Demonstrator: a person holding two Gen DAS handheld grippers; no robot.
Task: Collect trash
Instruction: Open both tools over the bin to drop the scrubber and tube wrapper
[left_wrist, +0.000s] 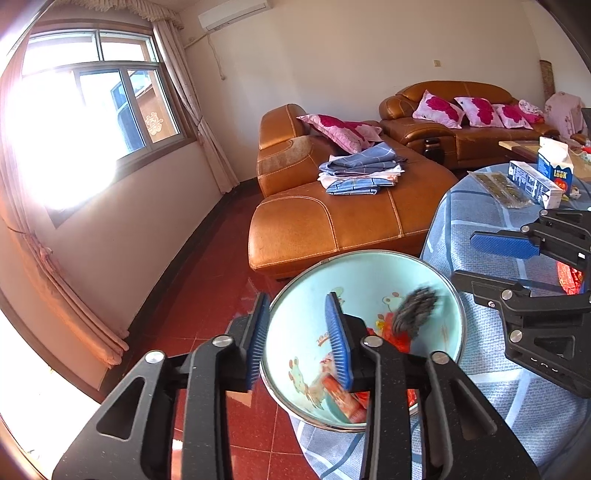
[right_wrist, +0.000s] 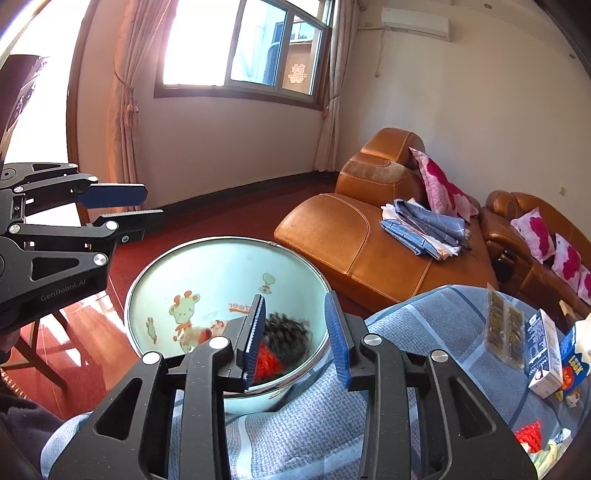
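Note:
A light blue bin (left_wrist: 354, 280) with cartoon animals and a metal rim stands by the table edge; it also shows in the right wrist view (right_wrist: 221, 266). Inside lie red wrappers (left_wrist: 400, 338) and a dark patterned piece (left_wrist: 415, 308), blurred as if falling; the piece also shows in the right wrist view (right_wrist: 286, 334). My left gripper (left_wrist: 299, 341) is open, its jaws straddling the bin's near rim. My right gripper (right_wrist: 295, 339) is open and empty over the bin's edge; it also appears in the left wrist view (left_wrist: 487, 258).
The table wears a blue checked cloth (right_wrist: 417, 325). On it lie a snack packet (right_wrist: 506, 332), a white box (right_wrist: 543, 354), a blue LOOK carton (left_wrist: 556, 164) and red scraps (right_wrist: 530, 435). An orange leather sofa (left_wrist: 332, 218) with folded cloths (left_wrist: 362, 170) stands behind.

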